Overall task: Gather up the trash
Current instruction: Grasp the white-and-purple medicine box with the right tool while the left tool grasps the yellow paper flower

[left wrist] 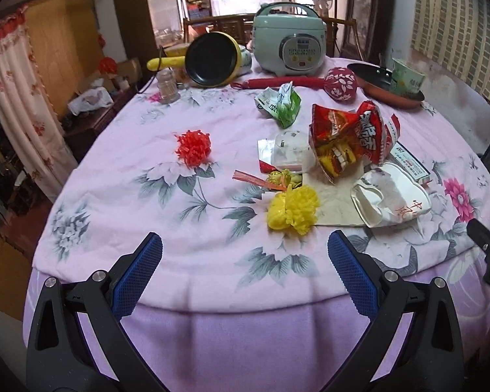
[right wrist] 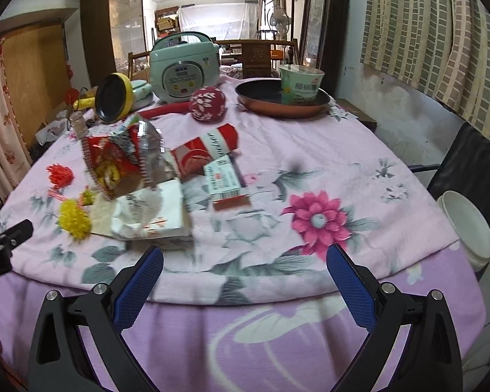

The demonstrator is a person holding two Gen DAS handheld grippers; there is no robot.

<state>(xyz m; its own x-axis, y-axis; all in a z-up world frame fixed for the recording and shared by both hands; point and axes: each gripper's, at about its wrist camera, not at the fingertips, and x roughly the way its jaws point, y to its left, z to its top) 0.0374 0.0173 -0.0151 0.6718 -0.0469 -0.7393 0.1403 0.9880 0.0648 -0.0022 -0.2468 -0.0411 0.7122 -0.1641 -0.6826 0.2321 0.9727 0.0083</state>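
Stock on my counter w/ pink floral cloth (left wrist: pixel 114 215), both tongs held at near edge. Left tongs (left wrist: pixel 245 261): spread wide, blue pads empty, hovering over cloth edge, nothing touching. Right tongs (right wrist: pixel 245 264): spread wide too, empty, same height over near edge; its black tip shows at right border of left view. Trash cluster, centre-right of counter: crumpled red foil snack bag (left wrist: pixel 349 140), upright-ish, leaning on clear plastic lidded cup (left wrist: pixel 290 153); crushed white paper carton w/ red characters (left wrist: pixel 392 199) just in front of the bag, lying on a beige paper napkin (left wrist: pixel 336 202); yellow tissue pompom (left wrist: pixel 292 210) touching napkin's left edge; small yellow-orange candy wrappers (left wrist: pixel 274 179) just behind the pompom; green-white crumpled packet (left wrist: pixel 281 101) further back, apart from the bag; red tissue pompom (left wrist: pixel 192 147) alone, well left of cluster; flat red-white box w/ printed label (right wrist: pixel 225 176) right of the carton. Non-trash, far edge: mint-green rice cooker (left wrist: pixel 289 42); yellow pan w/ black inside (left wrist: pixel 209 58), tipped on its side; red floral massage mallet (left wrist: pixel 339 85); copper frying pan (right wrist: pixel 282 99) holding green paper noodle cup (right wrist: pixel 300 85). White plastic bucket (right wrist: pixel 467 228) off counter's right side, beside a black chair (right wrist: pixel 467 156).
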